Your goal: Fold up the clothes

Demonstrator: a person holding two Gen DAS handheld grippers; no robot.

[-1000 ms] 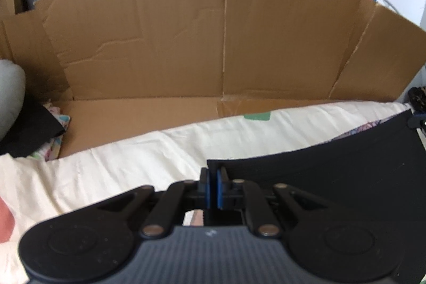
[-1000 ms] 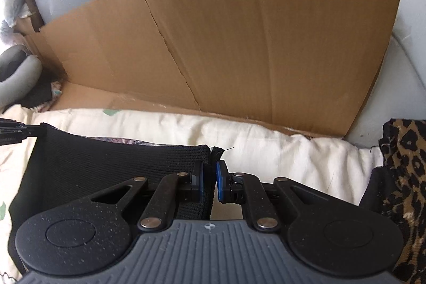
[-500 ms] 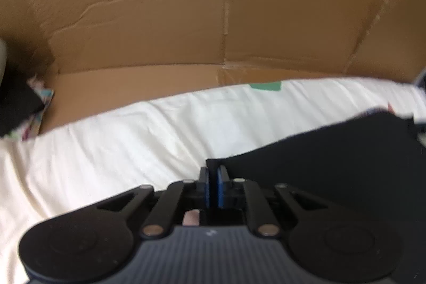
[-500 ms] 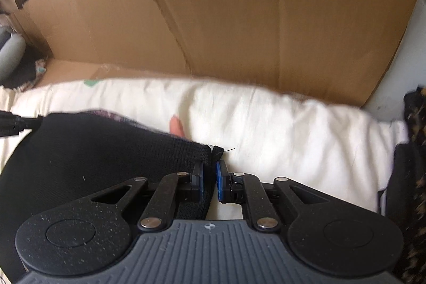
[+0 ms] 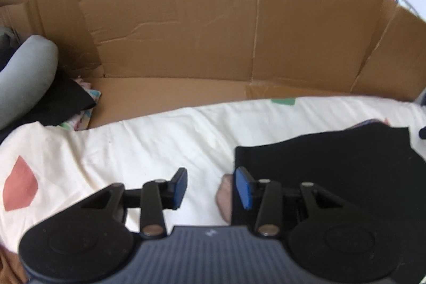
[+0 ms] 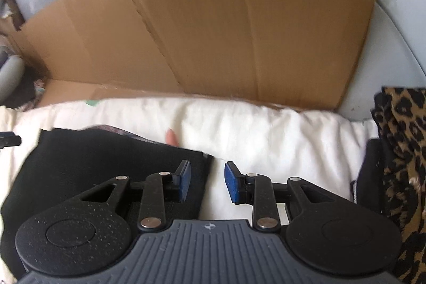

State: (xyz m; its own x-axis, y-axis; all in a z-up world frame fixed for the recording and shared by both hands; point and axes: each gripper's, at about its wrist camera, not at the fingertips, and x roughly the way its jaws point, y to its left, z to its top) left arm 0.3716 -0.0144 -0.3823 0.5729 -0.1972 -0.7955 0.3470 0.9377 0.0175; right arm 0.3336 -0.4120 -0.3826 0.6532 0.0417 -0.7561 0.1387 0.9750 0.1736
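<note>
Both grippers over the bed, pointing down at the black garment (image 5: 332,167), which lies flat on the cream sheet (image 5: 149,145).

Left gripper (image 5: 210,188): jaws have just been opening and now stand apart, nothing between them but sheet. The garment's near-left corner sits just beside the right-hand pad, not pinched.

Right gripper (image 6: 207,184): jaws likewise have just been opening; they straddle the garment's right edge without pressing it. The left pad is over black cloth, the right pad over sheet.

My reading: each gripper carried one corner, and both let go together so the fold lands square, edges aligned. The cloth looks doubled, with a patterned layer peeking out at the far edge. I judge this fold set down, next fold not yet started.

Cardboard (image 6: 213,25) stands behind the bed as a backstop. A leopard-print cloth (image 6: 399,151) waits at the right, well apart from the garment, probably next in the queue.

Pink spot (image 6: 171,137) past the far edge: too blurred to identify.
</note>
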